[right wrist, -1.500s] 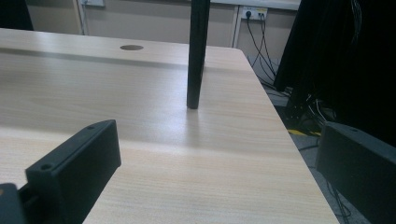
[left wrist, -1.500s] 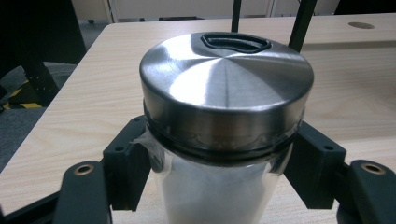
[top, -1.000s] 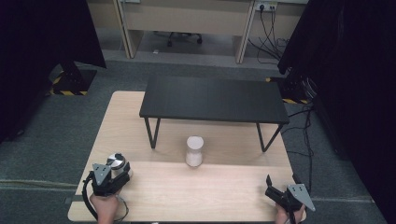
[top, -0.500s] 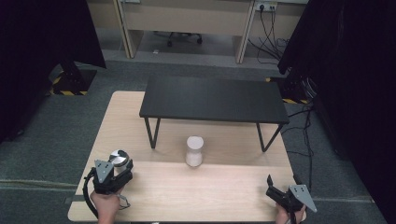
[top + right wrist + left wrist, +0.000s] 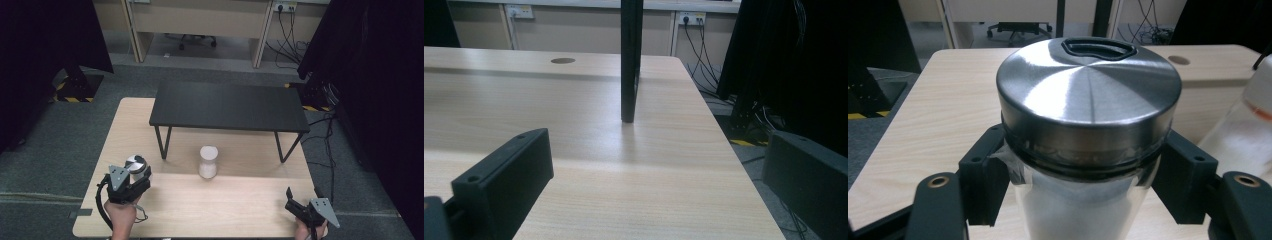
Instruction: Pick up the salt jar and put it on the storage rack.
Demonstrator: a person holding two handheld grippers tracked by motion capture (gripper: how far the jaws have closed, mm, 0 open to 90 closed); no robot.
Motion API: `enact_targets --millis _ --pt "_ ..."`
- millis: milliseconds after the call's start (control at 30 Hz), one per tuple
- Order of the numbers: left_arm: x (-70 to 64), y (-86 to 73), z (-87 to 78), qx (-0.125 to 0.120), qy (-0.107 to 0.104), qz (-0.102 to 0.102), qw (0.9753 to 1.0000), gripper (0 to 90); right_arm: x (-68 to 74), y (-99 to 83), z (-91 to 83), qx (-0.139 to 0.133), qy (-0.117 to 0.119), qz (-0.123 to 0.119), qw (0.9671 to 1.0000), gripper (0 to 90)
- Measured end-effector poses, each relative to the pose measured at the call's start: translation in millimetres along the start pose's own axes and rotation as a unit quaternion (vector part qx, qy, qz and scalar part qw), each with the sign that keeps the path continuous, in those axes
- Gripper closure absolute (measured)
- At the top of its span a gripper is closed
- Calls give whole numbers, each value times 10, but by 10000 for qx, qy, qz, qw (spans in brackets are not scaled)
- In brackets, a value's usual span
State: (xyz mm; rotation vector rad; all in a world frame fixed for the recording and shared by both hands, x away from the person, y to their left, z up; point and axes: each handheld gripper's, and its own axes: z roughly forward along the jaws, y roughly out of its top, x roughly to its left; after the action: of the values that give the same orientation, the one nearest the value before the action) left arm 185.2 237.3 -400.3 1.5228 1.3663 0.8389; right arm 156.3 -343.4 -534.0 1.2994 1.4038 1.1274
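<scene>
The left gripper holds a glass jar with a shiny metal lid, one jaw on each side, at the near left of the wooden table; the jar seems to stand on the table; the right gripper has its jaws wide apart over the near right corner; a white jar stands by the black bench.

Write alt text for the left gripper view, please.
A clear jar with a brushed steel lid stands between the left gripper's two black fingers, which press its sides just under the lid. Behind it lies a light wooden table, with a second pale container at the right edge.
</scene>
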Motion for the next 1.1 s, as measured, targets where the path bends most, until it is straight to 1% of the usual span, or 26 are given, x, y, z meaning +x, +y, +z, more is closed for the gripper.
enact_targets --millis 133,233,333,367,400,467,500,533,567,600,667,700,733,800,833,900,1100 --pt "-77 99 -3 -34 -16 53 10000 311 -5 -4 -3 -15 5 39 10000 3" --pt "-124 170 -5 -57 -82 58 9999 312 2 3 1 3 -9 71 10000 3" --pt "-156 213 -9 -59 -117 17 9999 312 4 7 5 16 -3 17 10000 3" --pt "-186 248 -13 -77 -149 7 9999 311 3 7 6 17 0 21 10000 3" --pt "-186 248 -13 -77 -149 7 9999 311 3 7 4 14 4 53 10000 3" --pt "-206 288 -16 -75 -183 25 9998 311 -3 4 2 6 10 73 10000 3" --pt "-241 330 -20 -91 -179 78 9998 311 -5 3 1 1 11 80 10000 4" --pt "-255 353 -24 -91 -182 85 9998 311 -4 2 0 -1 10 81 10000 3" --pt "-255 353 -24 -91 -182 85 9998 311 -6 2 0 -1 14 82 10000 3" --pt "-274 404 -31 -107 -194 119 9997 311 -6 1 1 -3 14 82 10000 3" --pt "-280 423 -35 -109 -197 136 9997 311 -9 0 1 -7 18 74 10000 3" --pt "-297 474 -46 -131 -201 178 9996 311 -8 1 1 -6 19 83 10000 3" --pt "-297 474 -46 -131 -201 178 9996 311 -8 1 1 -6 19 83 10000 3" --pt "-312 549 -56 -145 -207 211 9995 311 -9 0 0 -6 27 73 10000 3" --pt "-312 549 -56 -145 -207 211 9995 312 -9 0 0 -6 27 73 10000 3" --pt "-325 613 -60 -149 -205 246 9994 311 -11 -6 -3 -25 29 72 10000 3" --pt "-339 695 -47 -141 -250 292 9992 312 1 -10 -1 -39 12 27 10000 3"
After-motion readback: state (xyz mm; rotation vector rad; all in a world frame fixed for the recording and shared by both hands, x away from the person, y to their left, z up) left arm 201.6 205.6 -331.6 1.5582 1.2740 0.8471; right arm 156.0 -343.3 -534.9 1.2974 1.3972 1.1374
